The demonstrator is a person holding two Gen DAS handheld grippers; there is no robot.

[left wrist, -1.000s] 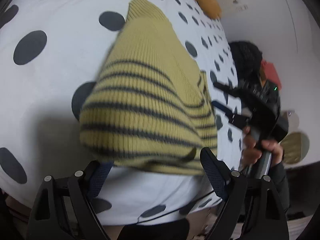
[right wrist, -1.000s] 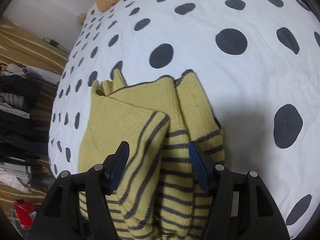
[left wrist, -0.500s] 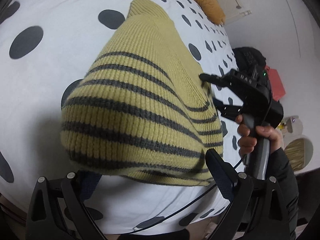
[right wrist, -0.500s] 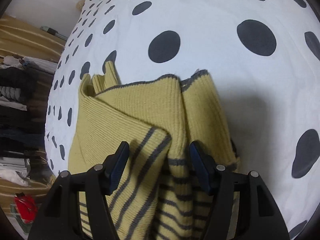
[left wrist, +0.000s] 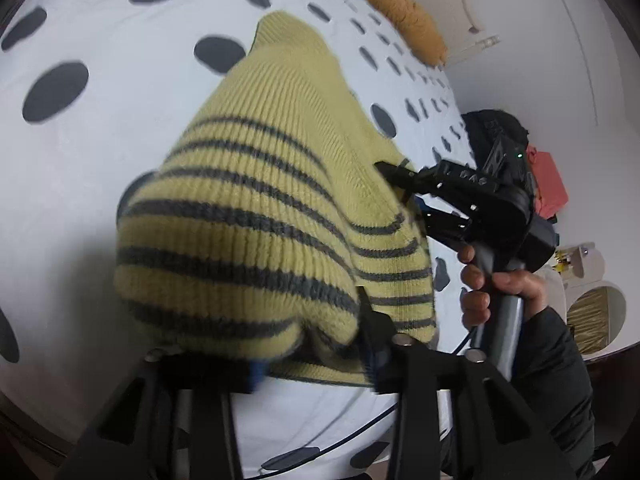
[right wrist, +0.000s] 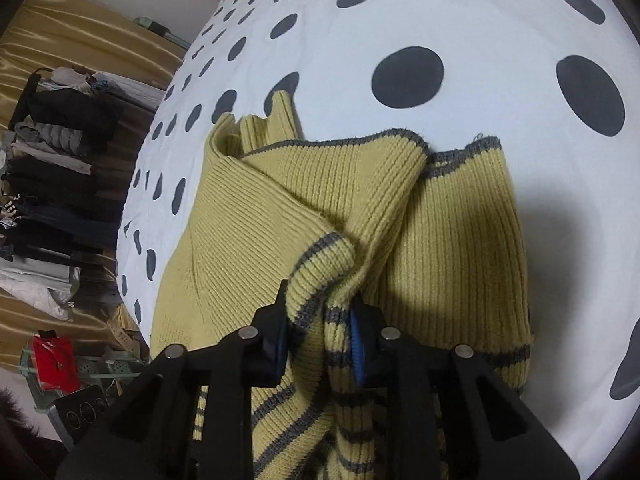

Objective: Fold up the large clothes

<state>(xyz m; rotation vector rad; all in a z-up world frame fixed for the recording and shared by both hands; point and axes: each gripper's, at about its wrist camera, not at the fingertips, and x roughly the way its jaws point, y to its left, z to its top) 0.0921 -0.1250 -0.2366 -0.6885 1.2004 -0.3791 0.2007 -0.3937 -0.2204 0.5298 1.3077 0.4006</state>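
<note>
- Sweater [right wrist: 360, 208], yellow with grey stripes, lies bunched on a polka-dot bedspread [right wrist: 400, 20].
- Right gripper [right wrist: 320, 332] pinches a fold at 6 o'clock.
- Left gripper [left wrist: 312, 344] clamps the striped edge.

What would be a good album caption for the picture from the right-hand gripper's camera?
Right gripper pinching a bunched fold of a yellow striped sweater on a white polka-dot bedspread.
</note>
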